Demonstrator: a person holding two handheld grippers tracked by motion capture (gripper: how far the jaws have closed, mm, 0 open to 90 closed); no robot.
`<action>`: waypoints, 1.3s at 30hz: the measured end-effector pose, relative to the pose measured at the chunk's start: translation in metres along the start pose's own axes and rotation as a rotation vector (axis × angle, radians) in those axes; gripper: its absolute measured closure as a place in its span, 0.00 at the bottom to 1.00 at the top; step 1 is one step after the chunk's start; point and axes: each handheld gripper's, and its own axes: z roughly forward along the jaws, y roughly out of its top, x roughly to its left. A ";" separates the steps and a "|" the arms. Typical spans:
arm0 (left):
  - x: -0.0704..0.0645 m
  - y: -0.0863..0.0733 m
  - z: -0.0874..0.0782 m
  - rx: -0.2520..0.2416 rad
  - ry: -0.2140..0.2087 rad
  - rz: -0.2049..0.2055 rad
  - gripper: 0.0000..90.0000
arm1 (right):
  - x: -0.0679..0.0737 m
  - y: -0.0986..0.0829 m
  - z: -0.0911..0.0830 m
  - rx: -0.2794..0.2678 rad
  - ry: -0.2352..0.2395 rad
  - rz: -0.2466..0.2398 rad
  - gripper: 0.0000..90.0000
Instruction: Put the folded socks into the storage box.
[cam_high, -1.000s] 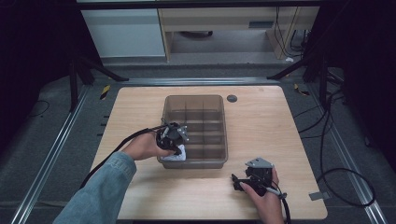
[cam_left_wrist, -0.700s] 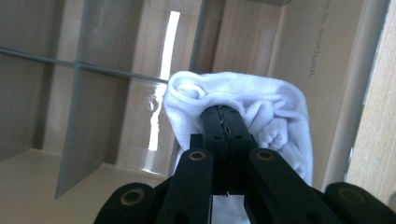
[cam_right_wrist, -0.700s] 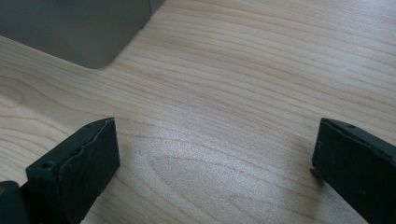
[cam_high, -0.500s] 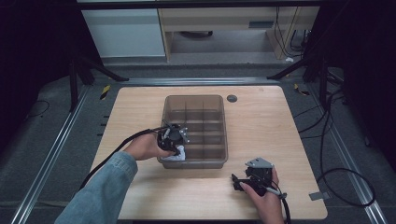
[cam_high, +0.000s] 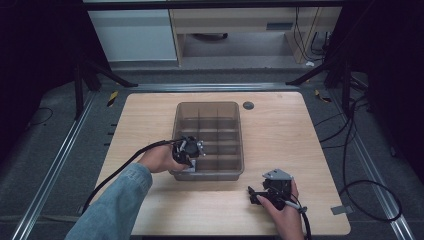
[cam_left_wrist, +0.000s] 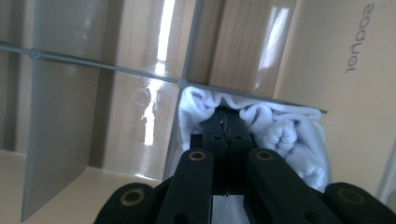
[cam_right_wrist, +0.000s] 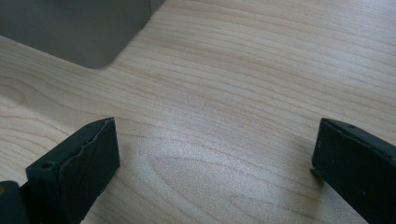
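The left gripper (cam_left_wrist: 227, 130) pinches a white cloth (cam_left_wrist: 285, 135) inside the box (cam_high: 235, 150); beside the box, the right gripper (cam_right_wrist: 215, 158) sits wide open

Little change is seen. The left gripper (cam_high: 192, 161), clamped on the white cloth (cam_left_wrist: 261, 128), has been shifted slightly right and lowered into the near-left compartment of the divided box (cam_high: 235, 172). The left hand (cam_high: 159, 160) is carried closer to the box's near-left corner.
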 end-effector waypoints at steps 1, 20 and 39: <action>0.000 0.001 0.000 0.005 0.004 0.004 0.99 | 0.000 0.000 0.000 0.000 0.000 0.001 0.01; -0.001 0.005 0.003 0.033 0.001 0.002 1.00 | 0.000 0.000 0.000 0.000 0.000 0.000 0.01; -0.003 0.000 -0.041 -0.069 0.022 0.008 1.00 | 0.000 0.000 0.000 0.000 -0.001 0.000 0.01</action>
